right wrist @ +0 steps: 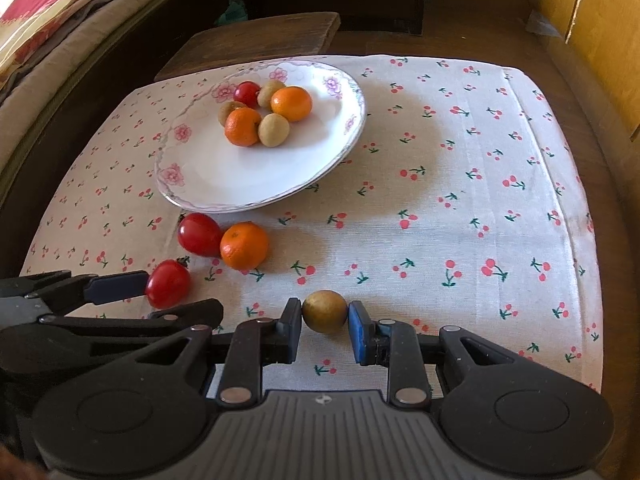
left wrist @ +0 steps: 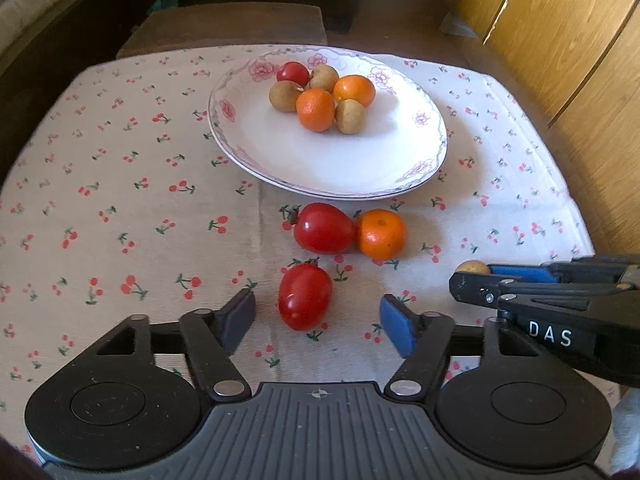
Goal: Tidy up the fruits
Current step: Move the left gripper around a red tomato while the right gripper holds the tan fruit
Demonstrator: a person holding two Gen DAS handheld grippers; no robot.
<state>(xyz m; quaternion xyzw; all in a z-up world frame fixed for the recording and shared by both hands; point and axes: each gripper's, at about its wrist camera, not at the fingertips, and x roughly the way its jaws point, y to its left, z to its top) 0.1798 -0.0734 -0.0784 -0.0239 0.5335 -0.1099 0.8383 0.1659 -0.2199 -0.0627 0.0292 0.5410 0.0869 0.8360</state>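
A white flowered plate (left wrist: 320,160) (right wrist: 224,184) holds two oranges, three brown longans and a small tomato. On the cloth lie two red tomatoes (left wrist: 323,228) (left wrist: 305,296) and an orange (left wrist: 381,233). My left gripper (left wrist: 318,322) is open, its fingers on either side of the near tomato (right wrist: 168,283). My right gripper (right wrist: 325,326) is shut on a brown longan (right wrist: 324,311) on the cloth; it shows at the right edge of the left wrist view (left wrist: 472,267).
The cherry-print cloth (right wrist: 460,200) covers a small table. A dark wooden stool (right wrist: 256,40) stands behind it, a bed (right wrist: 60,40) at left, and yellow wood panels (left wrist: 560,40) at right.
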